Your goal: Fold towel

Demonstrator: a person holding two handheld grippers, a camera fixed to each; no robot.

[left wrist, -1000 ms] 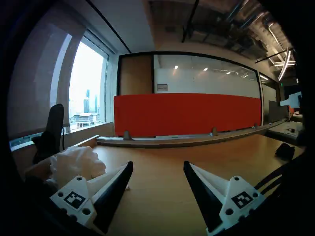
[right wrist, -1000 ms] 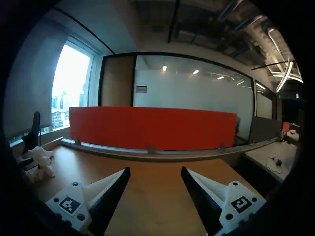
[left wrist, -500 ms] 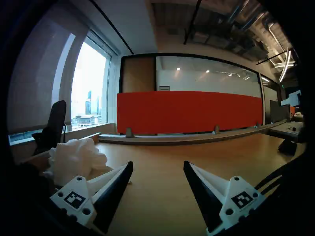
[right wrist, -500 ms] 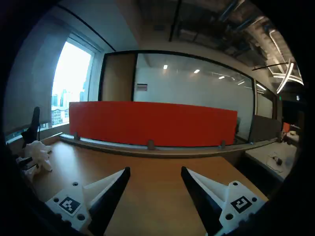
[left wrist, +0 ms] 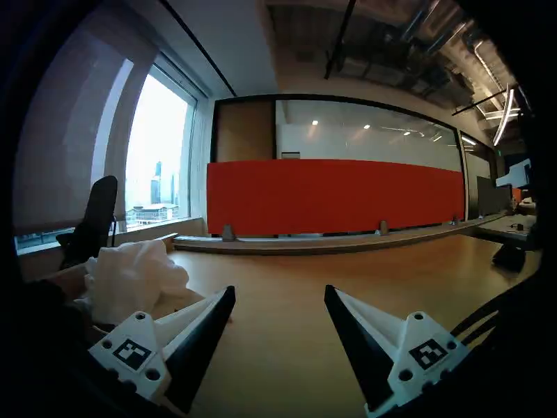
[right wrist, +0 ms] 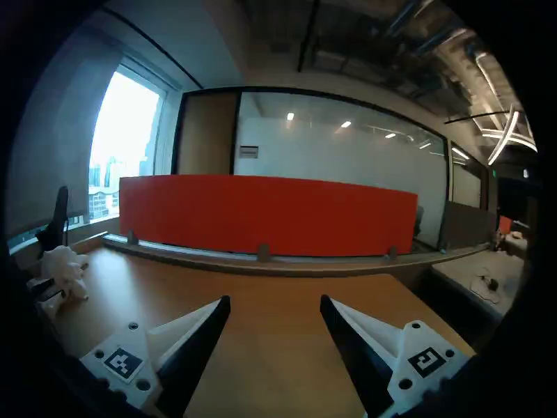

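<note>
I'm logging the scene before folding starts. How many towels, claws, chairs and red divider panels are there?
towel: 1
claws: 2, the left claw and the right claw, both open
black chair: 1
red divider panel: 1
Total: 5

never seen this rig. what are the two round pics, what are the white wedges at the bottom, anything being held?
No robot here: a person carries handheld tongs in each hand, a fisheye camera riding on each. One picture looks forward along the left tongs, the other along the right tongs; the white wedges are their fingers. Both are open and hold nothing. On the wooden table lies a crumpled white towel, not yet folded, left of the left tongs. Behind stands a red divider.
</note>
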